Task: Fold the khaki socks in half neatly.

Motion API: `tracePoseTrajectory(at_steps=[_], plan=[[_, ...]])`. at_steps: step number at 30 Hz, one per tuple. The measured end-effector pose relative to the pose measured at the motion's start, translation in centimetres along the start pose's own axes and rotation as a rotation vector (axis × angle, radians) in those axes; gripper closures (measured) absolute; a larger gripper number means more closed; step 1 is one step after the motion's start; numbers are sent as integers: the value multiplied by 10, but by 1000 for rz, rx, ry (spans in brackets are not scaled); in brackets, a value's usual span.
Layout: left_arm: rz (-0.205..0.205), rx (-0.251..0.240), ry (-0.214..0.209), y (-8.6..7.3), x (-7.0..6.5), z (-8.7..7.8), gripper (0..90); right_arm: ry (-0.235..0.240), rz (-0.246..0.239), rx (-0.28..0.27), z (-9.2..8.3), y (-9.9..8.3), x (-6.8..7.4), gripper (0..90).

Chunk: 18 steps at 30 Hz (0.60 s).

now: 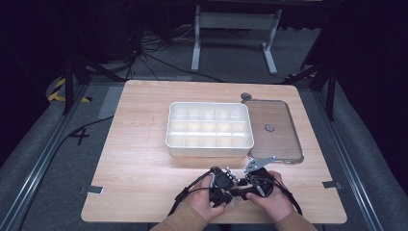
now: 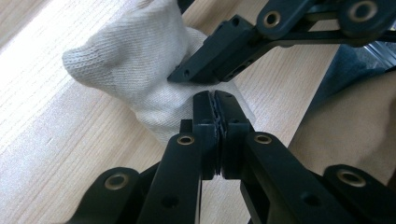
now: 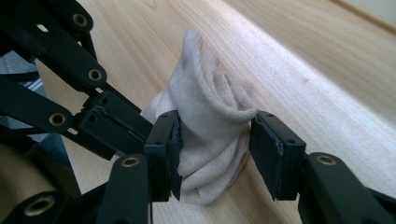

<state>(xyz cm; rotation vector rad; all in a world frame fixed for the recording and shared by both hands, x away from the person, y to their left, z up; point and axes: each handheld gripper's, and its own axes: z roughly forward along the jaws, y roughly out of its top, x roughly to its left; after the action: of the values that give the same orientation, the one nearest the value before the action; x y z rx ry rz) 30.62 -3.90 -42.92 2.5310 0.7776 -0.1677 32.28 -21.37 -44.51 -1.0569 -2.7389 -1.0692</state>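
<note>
Down at the near edge of the table [image 1: 144, 159], one off-white sock [image 3: 210, 135] stands bunched up between the two grippers. In the left gripper view, the left gripper [image 2: 215, 100] has its jaws pressed together on a fold of the sock's fabric, pinching it tight at the tips. In the right gripper view, the right gripper [image 3: 215, 154] has its jaws spread on either side of the bunched sock; the left pad sits against the cloth, while the right pad stands just beside it, so the sock lies between the jaws without being squeezed. The left gripper's shut tips show there too, coming in from the left and meeting the sock low down.

From above, the person's two hands sit close together near the table's front edge, the left hand [image 1: 204, 204] and the right hand [image 1: 272, 199] each wrapped around a gripper, forearms coming in from the bottom and the grippers angled inward toward each other. The sock itself is mostly hidden under them there.

Farther back on the table stands one white plastic box [image 1: 210, 144] divided into small compartments, three rows of five. Just beside it to the right lies one clear lid [image 1: 272, 115] flat on the wood. One small round dark thing [image 1: 246, 96] rests near the lid's far corner.
</note>
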Motion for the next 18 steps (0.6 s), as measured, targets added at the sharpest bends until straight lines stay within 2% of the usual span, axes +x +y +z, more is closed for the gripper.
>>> tracePoseTrajectory(at_steps=[4, 9, 12, 15, 18], plan=[[5, -2, -2, -2, 1, -1, 874, 41, 40, 3, 4, -2, -6, 528], [-9, -1, -16, -5, 3, -8, 829, 68, 53, 0, 5, -3, -9, 542], [-8, 1, -13, -6, 6, -13, 805, 97, 58, 4, 7, -3, -11, 619], [-11, -6, -28, -9, 10, -20, 784, 142, 79, 12, 8, -3, -14, 694], [-27, -42, -22, -12, 17, -30, 779, 146, 74, 19, 7, -2, -13, 729]])
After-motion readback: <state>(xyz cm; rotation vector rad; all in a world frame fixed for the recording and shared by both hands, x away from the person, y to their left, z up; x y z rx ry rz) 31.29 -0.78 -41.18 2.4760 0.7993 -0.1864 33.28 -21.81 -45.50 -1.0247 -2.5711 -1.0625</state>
